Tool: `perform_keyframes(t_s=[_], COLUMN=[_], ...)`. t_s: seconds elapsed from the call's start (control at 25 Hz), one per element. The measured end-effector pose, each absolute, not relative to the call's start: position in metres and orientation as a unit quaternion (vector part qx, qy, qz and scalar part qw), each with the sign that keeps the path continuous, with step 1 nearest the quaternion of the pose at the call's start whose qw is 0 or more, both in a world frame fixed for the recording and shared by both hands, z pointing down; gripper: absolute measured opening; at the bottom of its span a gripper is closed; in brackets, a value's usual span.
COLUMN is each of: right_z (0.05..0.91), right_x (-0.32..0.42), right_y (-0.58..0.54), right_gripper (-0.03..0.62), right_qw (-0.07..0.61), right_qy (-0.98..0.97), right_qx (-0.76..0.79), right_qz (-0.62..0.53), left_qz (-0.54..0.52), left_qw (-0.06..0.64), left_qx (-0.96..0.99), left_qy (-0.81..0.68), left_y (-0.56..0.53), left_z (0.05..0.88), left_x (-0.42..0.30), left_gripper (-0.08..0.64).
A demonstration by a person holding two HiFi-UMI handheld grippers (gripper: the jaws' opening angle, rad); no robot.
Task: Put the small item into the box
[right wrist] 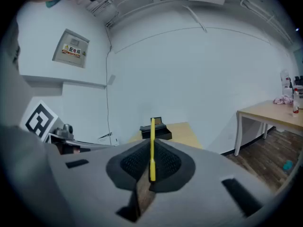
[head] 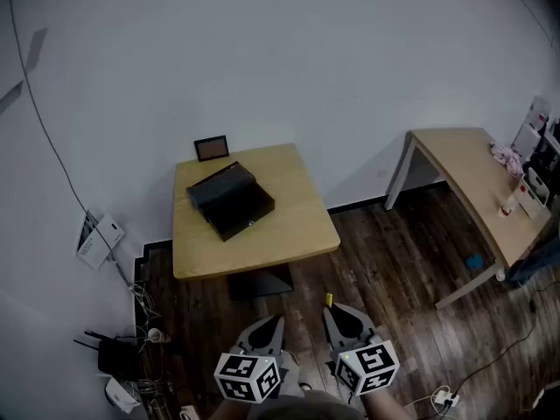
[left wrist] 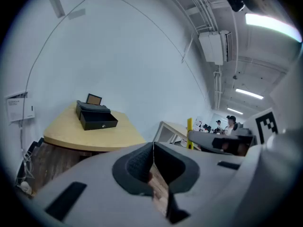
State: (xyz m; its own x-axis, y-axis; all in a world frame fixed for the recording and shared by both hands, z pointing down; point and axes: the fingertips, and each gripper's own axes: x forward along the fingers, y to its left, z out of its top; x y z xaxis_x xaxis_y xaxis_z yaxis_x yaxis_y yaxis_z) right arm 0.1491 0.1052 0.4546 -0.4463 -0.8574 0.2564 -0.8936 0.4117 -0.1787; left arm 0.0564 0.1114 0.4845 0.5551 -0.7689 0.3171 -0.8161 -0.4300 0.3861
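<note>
- A thin yellow strip [right wrist: 152,145] is pinched upright between the fingers [right wrist: 168,162] of the right gripper [head: 336,313], at 6 o'clock in the head view.
- The left gripper [head: 275,321], just beside it at 9 o'clock, is seen with fingers pressed together on nothing.
- The black box [head: 232,201] is set on the bench [head: 293,230] at 12 o'clock, well apart from both grippers.
- A small frame [head: 212,148] is stood behind it.

Grey left gripper [head: 276,322] and right gripper [head: 333,313]; dark ribbed pads [right wrist: 166,161]; black-and-white marker cubes [head: 248,377].
</note>
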Motion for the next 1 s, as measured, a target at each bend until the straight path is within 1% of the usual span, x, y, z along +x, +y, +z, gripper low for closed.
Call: perform_keyframes(t_s=[0.12,0.24,0.48,0.68,1.0], right_z=[0.449,0.448,0.442,0.439,0.434], right_x=[0.132,0.120,0.102,0.103,0.113], right_y=[0.136,0.156,0.178,0.185,0.191], right_gripper=[0.017,0.017,0.017,0.017,0.018], right_qw=[0.066,0.054,0.045,0.060,0.062], right_qy=[-0.842,-0.847,-0.862,-0.862,-0.871], right_qx=[0.513,0.508,0.487,0.490,0.472], right_qz=[0.151,0.146,0.135,0.119,0.122], left_qz=[0.035,0.027,0.016,0.019,0.013], left_qw=[0.255,0.249,0.257,0.253,0.254], left_qx=[0.842,0.841,0.830,0.834,0.837], left_qy=[-0.474,-0.480,-0.494,-0.490,-0.485], left_y=[0.141,0.164,0.183,0.187,0.193], left_z=[0.475,0.470,0.471,0.469,0.469], left_x=[0.043,0.028,0.010,0.012,0.036], left_gripper=[0.005,0.005,0.003,0.004,0.003])
